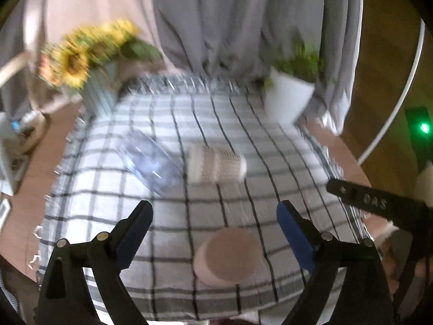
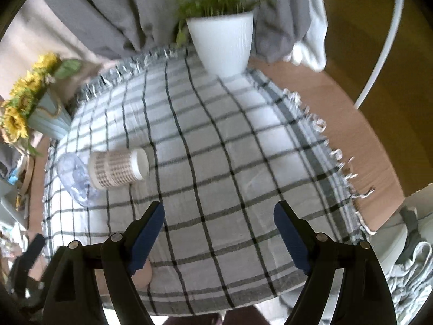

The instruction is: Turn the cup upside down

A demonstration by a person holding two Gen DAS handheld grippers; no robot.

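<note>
A white cup with a beige woven sleeve [image 1: 216, 163] lies on its side on the checked cloth [image 1: 270, 168]; it also shows in the right wrist view [image 2: 117, 168]. A clear plastic cup [image 1: 148, 159] lies on its side just left of it, and shows in the right wrist view [image 2: 75, 178] too. A pinkish cup [image 1: 230, 254] stands near the front between the left gripper's fingers. My left gripper [image 1: 213, 211] is open and empty above the cloth. My right gripper [image 2: 219, 211] is open and empty, right of the woven cup.
A sunflower bunch in a pale blue vase [image 1: 89, 62] stands at the back left of the cloth. A white pot with a green plant [image 2: 222, 38] stands at the back. Grey curtains [image 1: 216, 21] hang behind. The wooden table edge [image 2: 338, 113] runs on the right.
</note>
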